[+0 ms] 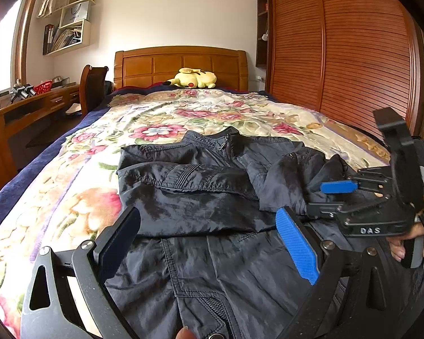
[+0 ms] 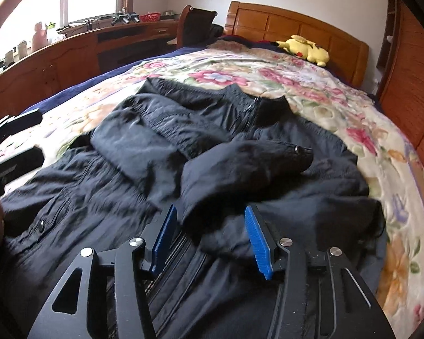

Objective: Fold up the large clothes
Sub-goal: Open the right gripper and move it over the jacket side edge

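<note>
jacket (image 1: pixel 200 197): dark, thin shiny shell, laid front-up on the bed (image 1: pixel 70 197), collar toward the headboard (image 1: pixel 181 65). Both sleeves folded in across the chest.
handling: my read is light, limp, slippery. Won't hold a crease; folds likely slide. Best taken at hem corners or shoulder seams, not mid-panel.
left sleeve (image 1: pixel 183 178): lies flat across the chest.
right sleeve (image 2: pixel 240 163): bunched, cuff snap up, over the zip.
left hand-held gripper (image 1: pixel 209 243): jaws wide apart, nothing in them, over the lower body.
right hand-held gripper (image 2: pixel 212 234): jaws apart, empty; sleeve end sits between the pads, contact unclear.
containers: red basket (image 1: pixel 43 87) on desk (image 1: pixel 28 104), contents not readable; wall shelf (image 1: pixel 67 34) holds books, a paper bag.
other: yellow plush (image 1: pixel 195 78) at the headboard.
</note>
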